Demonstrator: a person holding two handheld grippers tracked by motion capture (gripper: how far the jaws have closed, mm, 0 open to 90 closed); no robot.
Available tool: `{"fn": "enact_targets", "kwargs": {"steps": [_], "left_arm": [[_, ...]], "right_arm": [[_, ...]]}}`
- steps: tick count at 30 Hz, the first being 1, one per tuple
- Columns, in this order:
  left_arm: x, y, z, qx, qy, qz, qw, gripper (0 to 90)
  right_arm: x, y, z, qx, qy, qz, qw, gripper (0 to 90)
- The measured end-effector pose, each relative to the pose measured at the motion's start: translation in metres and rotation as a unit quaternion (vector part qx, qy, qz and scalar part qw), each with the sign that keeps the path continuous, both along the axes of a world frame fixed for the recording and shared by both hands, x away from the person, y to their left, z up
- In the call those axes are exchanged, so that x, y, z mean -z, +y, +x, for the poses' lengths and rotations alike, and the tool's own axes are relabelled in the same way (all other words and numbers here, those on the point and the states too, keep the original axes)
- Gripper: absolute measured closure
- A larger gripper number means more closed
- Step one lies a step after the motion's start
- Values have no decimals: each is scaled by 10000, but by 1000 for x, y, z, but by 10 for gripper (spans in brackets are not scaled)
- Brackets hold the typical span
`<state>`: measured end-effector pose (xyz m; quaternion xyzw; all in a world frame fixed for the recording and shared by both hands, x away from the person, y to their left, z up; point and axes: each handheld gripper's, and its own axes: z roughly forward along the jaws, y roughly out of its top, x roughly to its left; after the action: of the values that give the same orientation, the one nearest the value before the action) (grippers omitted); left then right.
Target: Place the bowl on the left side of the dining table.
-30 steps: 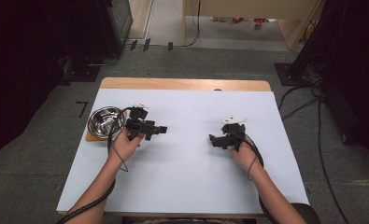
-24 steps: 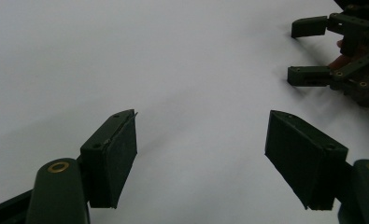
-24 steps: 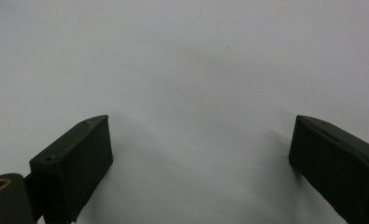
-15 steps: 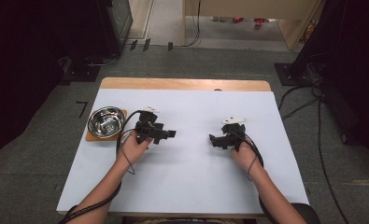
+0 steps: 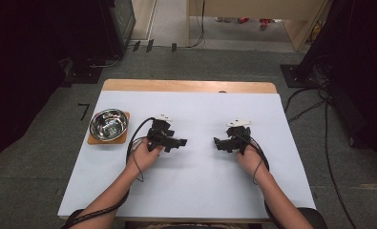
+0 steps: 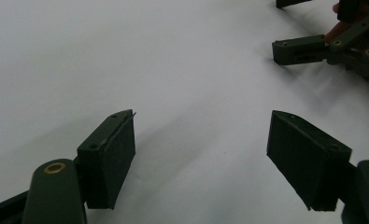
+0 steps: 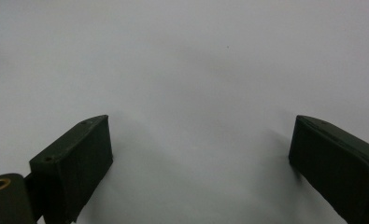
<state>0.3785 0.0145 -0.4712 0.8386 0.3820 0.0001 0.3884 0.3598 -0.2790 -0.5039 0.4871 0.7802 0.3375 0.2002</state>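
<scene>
The white worktop [image 5: 195, 186] carries a steel bowl [image 5: 109, 125] on a wooden coaster [image 5: 93, 140] at its left edge, well apart from both hands. The left gripper [image 5: 180, 142] sits near the worktop's middle, pointing right, its jaws spread wide with nothing between them. The right gripper [image 5: 217, 142] faces it from close by, pointing left, jaws likewise wide apart and holding nothing. In the left gripper view, the right gripper [image 6: 296, 49] lies at the upper right.
</scene>
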Motion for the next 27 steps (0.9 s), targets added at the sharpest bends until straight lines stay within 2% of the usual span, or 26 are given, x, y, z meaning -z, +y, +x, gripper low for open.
{"fn": "enact_targets", "kwargs": {"steps": [10, 12, 16, 20, 22, 26, 27], "left_arm": [[10, -15, -6, 199, -66, 265, 9994, 237], [12, -17, -7, 230, -132, 329, 9991, 234], [13, -19, -9, 285, -215, 368, 9987, 214], [15, -19, -10, 326, -251, 303, 9987, 188], [16, -20, -11, 384, -319, 289, 9983, 151], [20, -23, -17, 567, -615, 449, 9955, 112], [20, -23, -17, 581, -636, 459, 9952, 104]], "right_arm": [[0, 0, 0, -5, -1, -2, 10000, 58], [0, 0, 0, -3, -4, 1, 10000, 58], [0, 0, 0, -4, -6, -1, 10000, 57], [0, 0, 0, -4, -3, -3, 10000, 57], [0, 0, 0, -4, -3, -4, 10000, 58], [0, 0, 0, -5, -6, -3, 10000, 58], [0, 0, 0, -5, -4, -5, 10000, 57]]}}
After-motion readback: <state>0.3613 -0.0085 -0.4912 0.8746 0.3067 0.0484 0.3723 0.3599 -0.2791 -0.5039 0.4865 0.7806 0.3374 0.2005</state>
